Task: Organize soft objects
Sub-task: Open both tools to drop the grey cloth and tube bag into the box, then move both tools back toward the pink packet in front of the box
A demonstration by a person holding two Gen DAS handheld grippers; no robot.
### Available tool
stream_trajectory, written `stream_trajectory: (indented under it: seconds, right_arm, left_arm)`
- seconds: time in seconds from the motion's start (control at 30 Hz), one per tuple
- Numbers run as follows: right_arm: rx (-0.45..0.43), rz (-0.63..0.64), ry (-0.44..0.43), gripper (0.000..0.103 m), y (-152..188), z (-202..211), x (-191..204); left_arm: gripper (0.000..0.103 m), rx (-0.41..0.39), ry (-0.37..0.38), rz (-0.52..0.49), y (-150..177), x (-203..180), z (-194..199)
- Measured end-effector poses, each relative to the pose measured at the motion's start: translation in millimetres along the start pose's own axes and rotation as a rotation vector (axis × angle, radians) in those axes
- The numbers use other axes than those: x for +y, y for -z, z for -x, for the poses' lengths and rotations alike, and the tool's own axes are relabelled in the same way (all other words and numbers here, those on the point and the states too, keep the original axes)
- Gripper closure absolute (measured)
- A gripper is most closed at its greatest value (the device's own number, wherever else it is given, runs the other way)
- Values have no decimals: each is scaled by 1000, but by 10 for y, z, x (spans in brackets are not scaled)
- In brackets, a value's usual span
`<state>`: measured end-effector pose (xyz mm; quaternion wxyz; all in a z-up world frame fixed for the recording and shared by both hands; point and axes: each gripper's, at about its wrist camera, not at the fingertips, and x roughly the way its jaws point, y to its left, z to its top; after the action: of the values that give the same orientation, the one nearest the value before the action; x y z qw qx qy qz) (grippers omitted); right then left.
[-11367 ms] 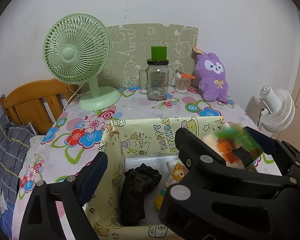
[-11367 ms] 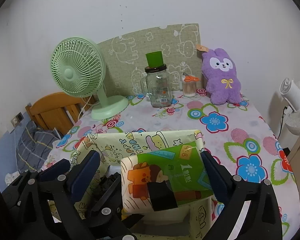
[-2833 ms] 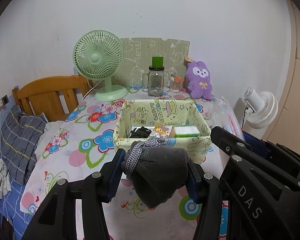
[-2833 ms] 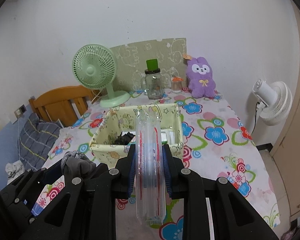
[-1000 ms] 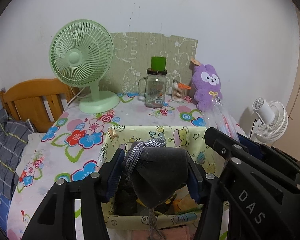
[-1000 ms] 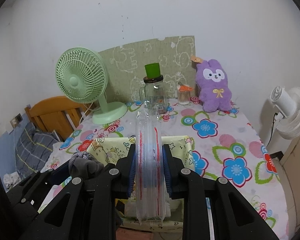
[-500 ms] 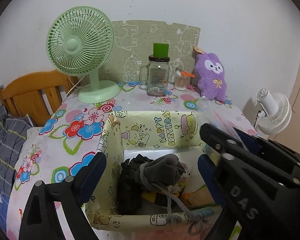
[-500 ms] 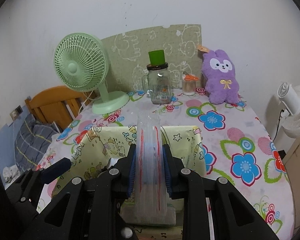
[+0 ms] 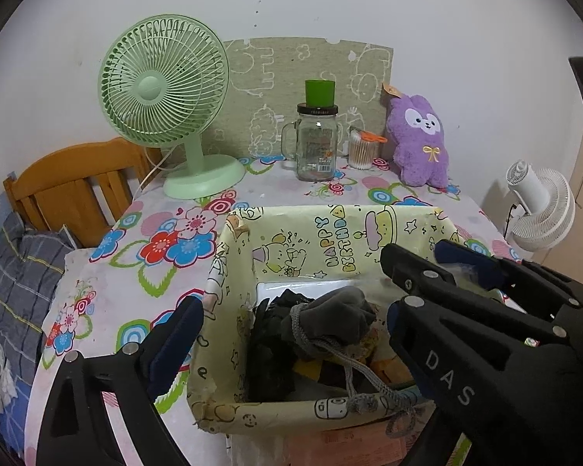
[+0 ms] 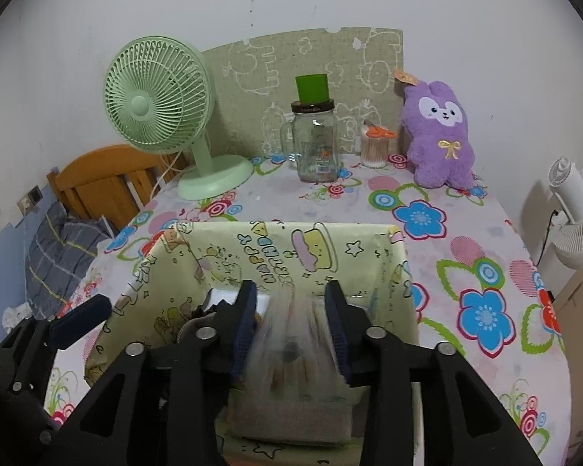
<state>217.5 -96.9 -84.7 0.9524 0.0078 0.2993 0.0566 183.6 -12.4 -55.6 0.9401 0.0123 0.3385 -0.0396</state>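
Soft things already fill the yellow cartoon-print box [image 9: 322,240] that sits on the flowered desk [image 10: 466,272]: a grey drawstring pouch [image 9: 330,320] lies on top of a crumpled black cloth [image 9: 270,334], its cord trailing over the box's near wall. The left gripper [image 9: 291,318] hangs just above the box with its jaws spread wide, having just opened, and nothing is between them; the pouch lies below, apart from both pads. The right gripper [image 10: 291,310] points down into the right part of the box, its jaws having just parted, and a clear plastic bag [image 10: 295,334], blurred in the right wrist view, stands between the blue pads; whether either pad touches it I cannot tell, but they no longer squeeze it. Beyond the box, toward the wall, stand a green fan [image 9: 163,89], a glass jar [image 9: 316,143] with a green cup on its lid, a small tub of cotton swabs [image 9: 363,151] and a purple plush toy [image 9: 419,139]. Off the right edge of the desk, beside the box, stands a white fan [image 9: 540,209].
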Motion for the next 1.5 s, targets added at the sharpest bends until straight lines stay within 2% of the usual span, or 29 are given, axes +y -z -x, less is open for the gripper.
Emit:
stream_trajectory:
  seconds: [0.07, 0.13, 0.4, 0.67, 0.87, 1.5]
  right_arm:
    - [-4, 2, -12, 38, 2, 29, -1]
    - [-13, 5, -11, 32, 7, 69, 5]
    - [-17, 27, 2, 27, 12, 294, 38]
    - [-70, 14, 31, 9, 49, 615, 56]
    - [-88, 13, 34, 6, 95, 801, 73]
    - [-153, 27, 44, 3, 351, 1296, 193]
  left_arm:
    - [3, -1, 1, 4, 4, 1, 27]
    - [2, -9, -3, -3, 7, -18, 65]
    - [0, -23, -8, -7, 6, -40, 237]
    - [0, -66, -5, -15, 23, -79, 481]
    - [0, -86, -11, -21, 70, -107, 649]
    - [0, -116, 63, 0, 337, -89, 1064]
